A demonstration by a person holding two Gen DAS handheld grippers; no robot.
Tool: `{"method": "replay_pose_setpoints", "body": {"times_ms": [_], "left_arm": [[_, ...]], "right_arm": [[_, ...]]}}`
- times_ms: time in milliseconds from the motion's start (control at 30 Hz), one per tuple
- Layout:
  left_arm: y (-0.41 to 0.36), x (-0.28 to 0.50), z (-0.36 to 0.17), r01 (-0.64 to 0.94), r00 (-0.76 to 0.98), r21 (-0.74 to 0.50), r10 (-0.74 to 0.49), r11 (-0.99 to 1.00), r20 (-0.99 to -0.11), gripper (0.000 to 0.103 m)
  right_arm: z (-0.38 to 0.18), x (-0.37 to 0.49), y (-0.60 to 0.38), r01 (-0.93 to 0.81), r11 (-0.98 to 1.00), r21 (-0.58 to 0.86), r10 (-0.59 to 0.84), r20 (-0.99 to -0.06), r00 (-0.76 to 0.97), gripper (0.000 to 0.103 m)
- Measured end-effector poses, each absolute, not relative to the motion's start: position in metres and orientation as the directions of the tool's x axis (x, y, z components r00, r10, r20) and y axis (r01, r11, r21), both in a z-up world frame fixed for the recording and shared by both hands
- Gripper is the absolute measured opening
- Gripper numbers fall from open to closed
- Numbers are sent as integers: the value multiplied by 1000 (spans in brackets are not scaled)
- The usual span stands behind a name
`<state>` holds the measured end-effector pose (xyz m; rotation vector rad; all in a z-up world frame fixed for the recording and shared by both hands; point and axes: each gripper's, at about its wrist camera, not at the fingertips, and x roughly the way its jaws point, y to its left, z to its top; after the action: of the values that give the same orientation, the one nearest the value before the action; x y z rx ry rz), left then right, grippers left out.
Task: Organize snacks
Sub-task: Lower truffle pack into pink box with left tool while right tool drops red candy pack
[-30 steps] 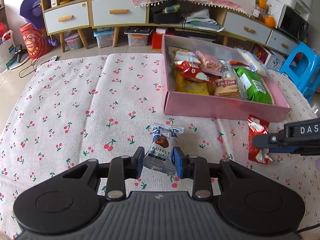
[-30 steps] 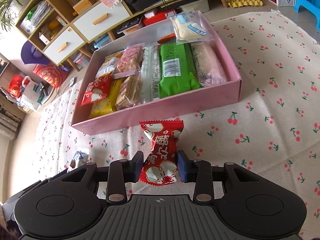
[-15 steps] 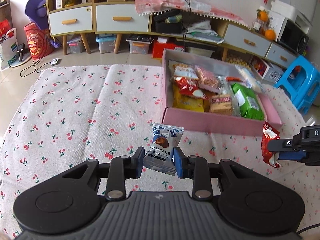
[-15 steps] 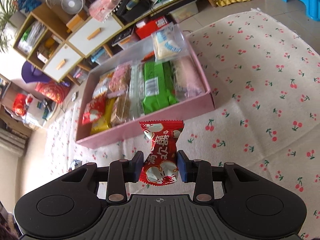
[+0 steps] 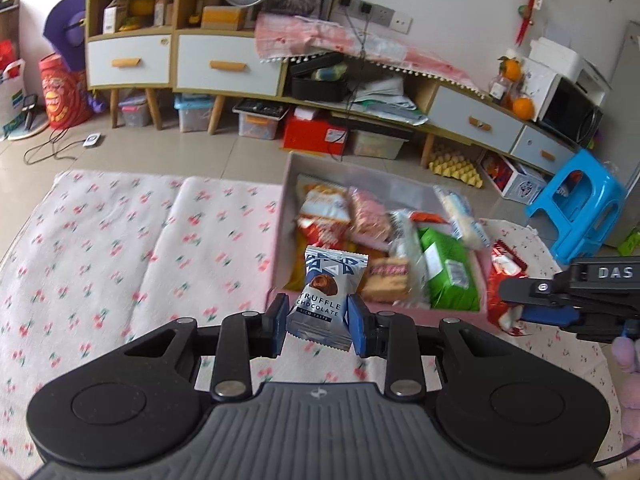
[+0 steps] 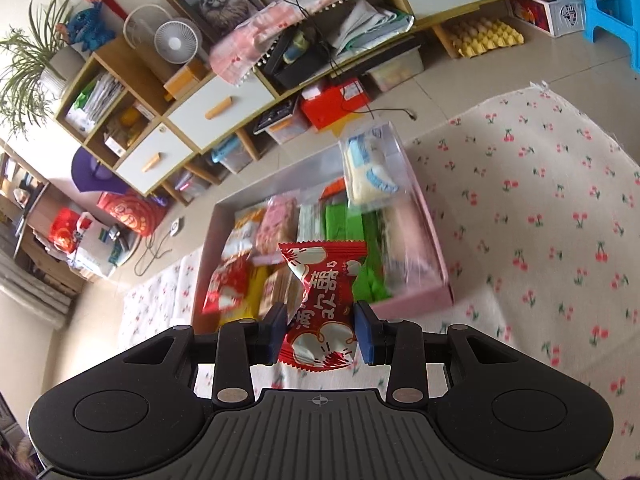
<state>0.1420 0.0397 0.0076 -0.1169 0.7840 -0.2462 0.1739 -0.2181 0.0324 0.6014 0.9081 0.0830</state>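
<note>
My left gripper (image 5: 318, 318) is shut on a silver-blue truffle chocolate packet (image 5: 326, 294) and holds it in the air in front of the pink snack box (image 5: 280, 216). My right gripper (image 6: 322, 334) is shut on a red candy packet (image 6: 320, 312) with white print, raised above the near edge of the same box (image 6: 434, 236). The box holds several snack packs, among them a green one (image 5: 448, 268). The right gripper (image 5: 532, 300) with its red packet also shows at the right in the left wrist view.
The box sits on a white cherry-print cloth (image 5: 132, 248) over the table. Behind are a low cabinet with drawers (image 5: 228, 64), floor bins and a blue stool (image 5: 576, 208). A clear bag of white snack (image 6: 370, 172) leans on the box's far corner.
Both grippers have risen well above the cloth with their packets held and now sit higher over the box. The view has tilted up toward the room.
</note>
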Motion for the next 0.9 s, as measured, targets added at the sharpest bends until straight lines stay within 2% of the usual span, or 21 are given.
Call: {"method": "replay_pose_setpoints", "body": {"times_ms": [400, 900], "left_arm": [[5, 176, 7, 271, 694, -126, -284, 954, -662, 29], [-6, 189, -5, 285, 691, -79, -262, 955, -674, 29]], "right_arm": [[28, 216, -218, 154, 846, 511, 306, -701, 645, 35], [15, 241, -209, 126, 857, 500, 312, -697, 646, 38]]}}
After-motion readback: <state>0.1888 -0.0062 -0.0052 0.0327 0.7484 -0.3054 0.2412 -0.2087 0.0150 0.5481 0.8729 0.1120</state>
